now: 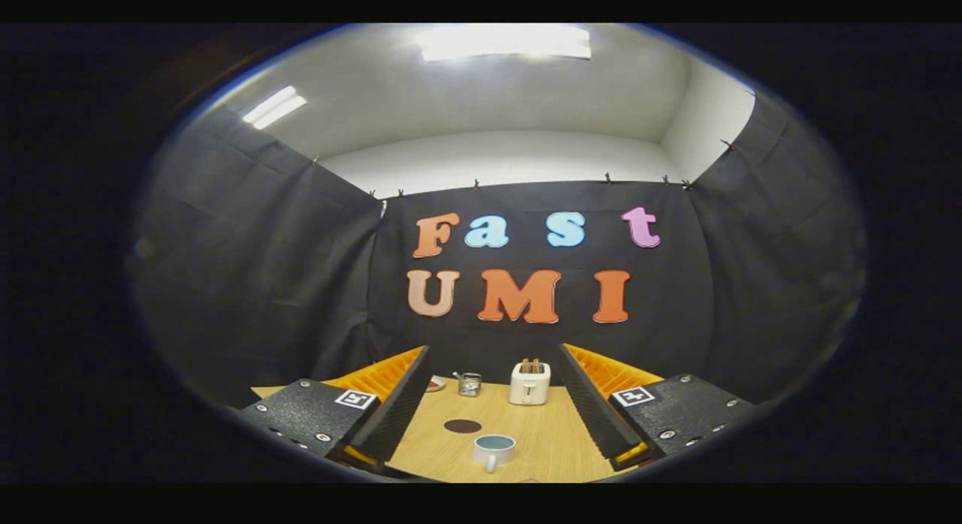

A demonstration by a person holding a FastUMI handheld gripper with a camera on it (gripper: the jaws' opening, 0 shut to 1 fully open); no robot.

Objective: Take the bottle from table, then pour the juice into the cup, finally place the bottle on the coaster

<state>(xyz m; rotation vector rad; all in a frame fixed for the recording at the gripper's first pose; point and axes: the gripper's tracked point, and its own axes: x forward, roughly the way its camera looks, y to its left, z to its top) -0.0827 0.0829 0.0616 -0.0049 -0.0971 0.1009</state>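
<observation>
My gripper [492,441] hangs spread wide above the table's near edge, fingers apart and holding nothing. By my reckoning nothing of the task is done yet: I have no bottle in hand and cannot make one out on the table [556,434]. Between my fingers, nearest that edge, the cup [494,449] stands upright with its handle toward me; whether it holds juice I cannot tell. Just beyond it lies the dark round coaster [462,426], bare. Along the far edge stand a small metal container [470,384], a toaster [530,383] and a sliver of a plate [435,384]. Black cloth walls close the booth, under a white ceiling with lit panels.
</observation>
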